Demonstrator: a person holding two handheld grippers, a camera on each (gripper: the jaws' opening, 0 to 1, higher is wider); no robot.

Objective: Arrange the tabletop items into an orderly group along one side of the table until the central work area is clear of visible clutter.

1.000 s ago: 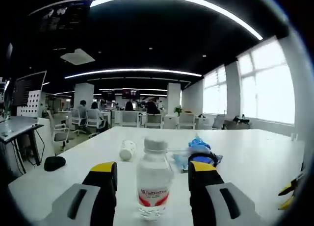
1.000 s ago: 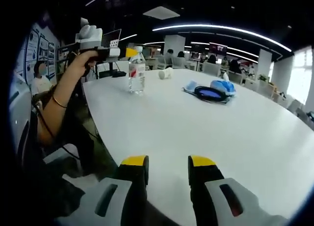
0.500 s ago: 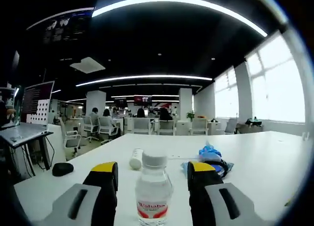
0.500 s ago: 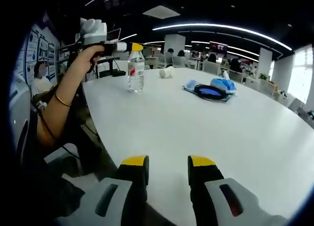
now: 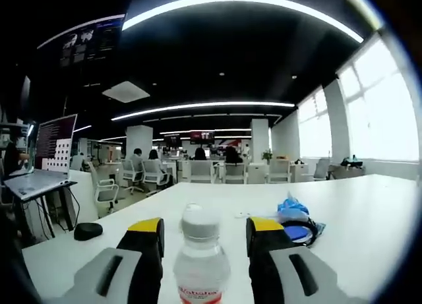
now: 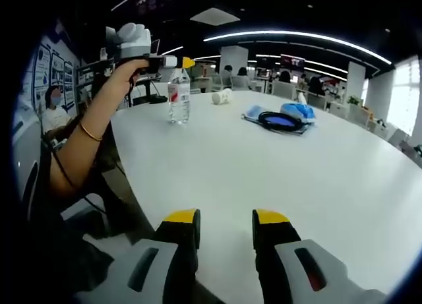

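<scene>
Water bottle (image 5: 200,264) stands upright between the left gripper's (image 5: 203,235) spread jaws in the left gripper view, flanked but not visibly squeezed; beyond it lie a black puck-like object (image 5: 87,231) and a blue pile of cloth and cable (image 5: 295,221) on the white table (image 5: 369,212). From the right gripper view, the right gripper (image 6: 226,225) hangs parted and empty over the near table edge, while the bottle (image 6: 178,96), a tipped paper cup (image 6: 221,97) and the blue pile (image 6: 280,117) sit scattered well apart. I'd say the tidying has barely started.

Left view close behind bottle (image 5: 200,261); right view far, both sharing it.
</scene>
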